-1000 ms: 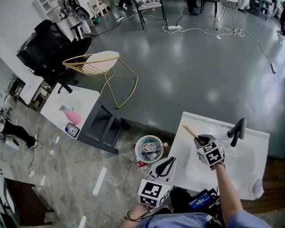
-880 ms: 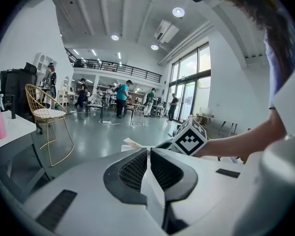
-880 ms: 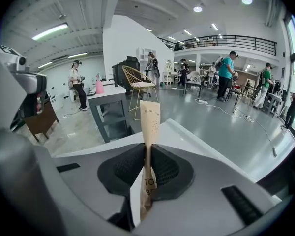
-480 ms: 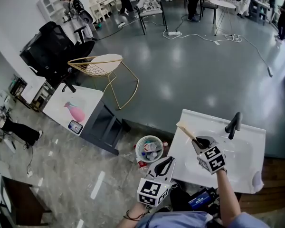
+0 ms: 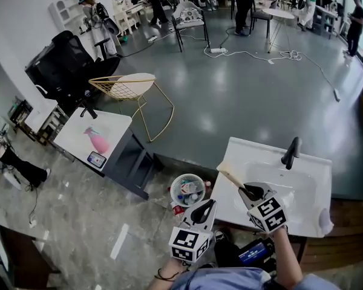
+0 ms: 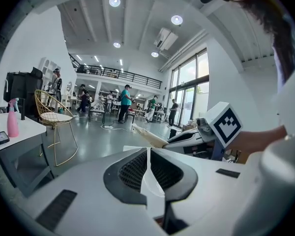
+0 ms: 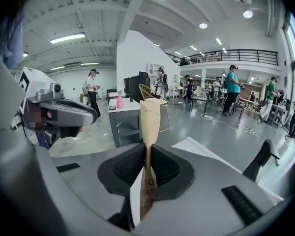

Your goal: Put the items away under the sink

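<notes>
A long flat tan paper packet [image 5: 230,175] sticks out to the upper left of my right gripper [image 5: 249,191], which is shut on it above the near left part of the white sink [image 5: 308,219]. In the right gripper view the packet [image 7: 150,119] stands upright, pinched between the black pads [image 7: 130,166]. My left gripper [image 5: 201,211] hangs just left of the sink's near corner. Its jaws [image 6: 149,154] are shut with nothing between them. From the left gripper view the packet [image 6: 146,135] shows to the right, ahead of the jaws.
A black faucet [image 5: 290,153] stands at the back of the sink. On the floor left of the sink is a white basket [image 5: 188,190] with several bottles. Further left are a white table [image 5: 78,132] with a pink spray bottle [image 5: 98,142], a gold wire chair [image 5: 132,86] and a black office chair [image 5: 66,59].
My right gripper has risen with the packet and drawn back toward the sink's near left edge. My left gripper has shifted a little beside the sink.
</notes>
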